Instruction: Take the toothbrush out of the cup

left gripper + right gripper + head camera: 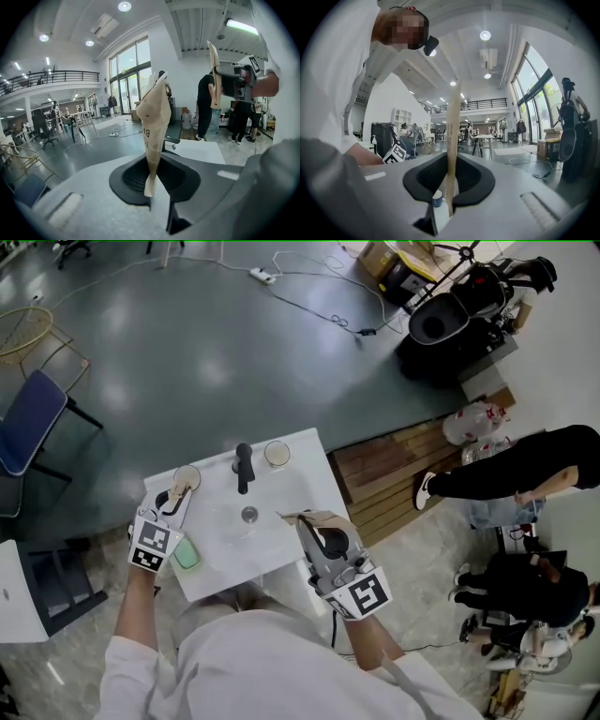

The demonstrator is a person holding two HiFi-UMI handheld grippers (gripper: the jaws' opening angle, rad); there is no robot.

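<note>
The left gripper [151, 185] is clenched on the near end of a tan paper sleeve [154, 117], by my reading the wrapped toothbrush, which rises from between the jaws. The right gripper [449, 190] likewise grasps a thin tan strip [453, 136], seen edge-on and perhaps a second wrapped brush. Just beyond the left gripper sits the cup [188, 476], at the rear left corner of the white washbasin [225, 563]. No rim shows round the sleeve, so it looks clear of the cup. To finish the lift well, draw straight up with a firm pinch and avoid knocking the cup. The sleeve's print shows "B"; the rest curves out of sight.
</note>
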